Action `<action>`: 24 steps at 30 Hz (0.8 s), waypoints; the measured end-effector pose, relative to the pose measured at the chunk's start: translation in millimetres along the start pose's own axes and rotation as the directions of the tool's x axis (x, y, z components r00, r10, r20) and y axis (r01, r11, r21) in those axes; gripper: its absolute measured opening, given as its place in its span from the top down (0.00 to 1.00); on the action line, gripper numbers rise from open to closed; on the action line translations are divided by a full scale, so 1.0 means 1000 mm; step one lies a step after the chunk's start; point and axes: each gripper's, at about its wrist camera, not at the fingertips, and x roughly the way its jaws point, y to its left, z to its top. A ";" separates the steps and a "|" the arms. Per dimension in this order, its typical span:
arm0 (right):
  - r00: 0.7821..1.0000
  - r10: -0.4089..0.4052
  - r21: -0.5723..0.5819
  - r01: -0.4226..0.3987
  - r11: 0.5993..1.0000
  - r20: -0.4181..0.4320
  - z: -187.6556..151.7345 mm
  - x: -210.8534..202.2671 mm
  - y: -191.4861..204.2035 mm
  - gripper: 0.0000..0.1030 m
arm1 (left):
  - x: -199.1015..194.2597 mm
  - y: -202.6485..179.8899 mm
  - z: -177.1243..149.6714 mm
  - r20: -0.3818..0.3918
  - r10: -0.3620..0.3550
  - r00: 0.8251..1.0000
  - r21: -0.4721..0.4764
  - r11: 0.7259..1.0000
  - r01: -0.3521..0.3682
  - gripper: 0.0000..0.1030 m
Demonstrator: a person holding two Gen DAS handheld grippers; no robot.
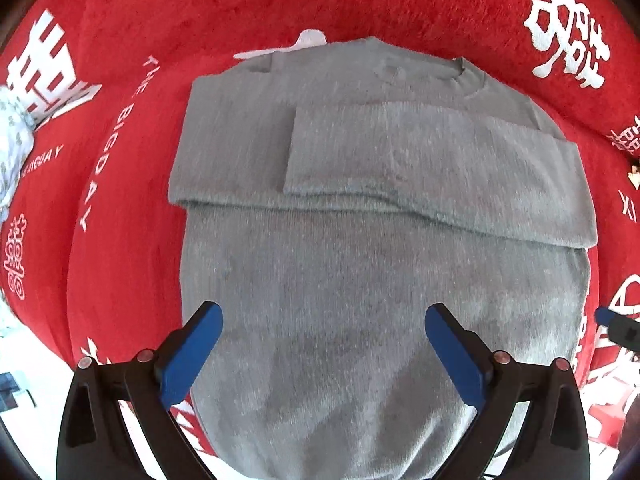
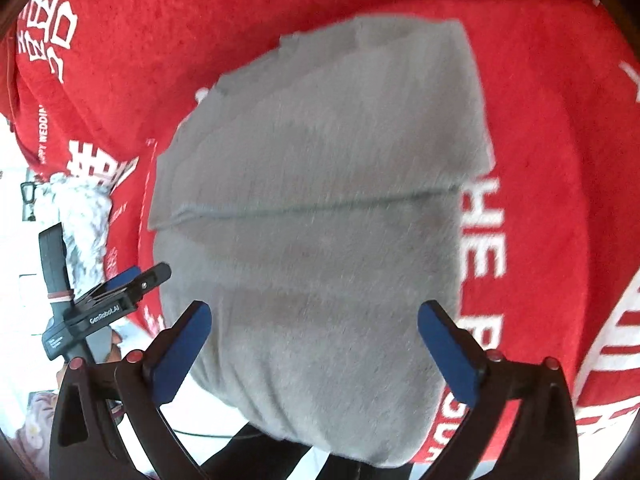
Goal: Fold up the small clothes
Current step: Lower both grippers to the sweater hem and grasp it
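Note:
A grey knit sweater lies flat on a red cloth, collar at the far end. Both sleeves are folded across its chest; the top sleeve runs from the right. My left gripper is open and empty, hovering over the sweater's lower half near the hem. My right gripper is open and empty over the same sweater, seen from the other side and blurred. The left gripper also shows in the right wrist view at the sweater's left edge.
The red cloth bears white characters and lettering and covers the surface all round the sweater. A pale patterned garment lies at the far left. A white fluffy item lies left of the sweater. Light floor shows at the lower left.

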 end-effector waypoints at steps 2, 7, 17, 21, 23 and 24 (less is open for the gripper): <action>1.000 -0.004 0.006 0.004 1.000 -0.023 -0.004 0.005 0.000 0.00 | 0.000 0.003 -0.007 0.000 -0.007 1.000 -0.010 1.000 0.007 0.01; 1.000 0.005 0.042 -0.003 0.999 -0.028 -0.017 0.008 -0.001 0.00 | 0.002 0.014 -0.027 -0.018 -0.017 1.000 -0.017 1.000 0.017 0.01; 0.989 0.112 0.127 -0.099 0.987 -0.097 -0.097 0.029 -0.013 0.00 | 0.012 0.072 -0.114 -0.055 -0.102 0.993 -0.033 0.994 0.101 0.01; 0.979 0.104 0.128 -0.082 0.988 -0.173 -0.150 0.048 -0.024 0.00 | 0.031 0.096 -0.159 -0.108 -0.166 0.980 -0.064 0.985 0.160 0.01; 0.975 0.090 0.137 -0.063 0.989 -0.201 -0.173 0.057 -0.033 0.00 | 0.045 0.104 -0.178 -0.136 -0.191 0.972 -0.076 0.980 0.182 0.01; 0.975 0.075 0.137 -0.046 0.989 -0.210 -0.182 0.062 -0.037 0.00 | 0.052 0.106 -0.187 -0.150 -0.204 0.967 -0.084 0.978 0.193 0.01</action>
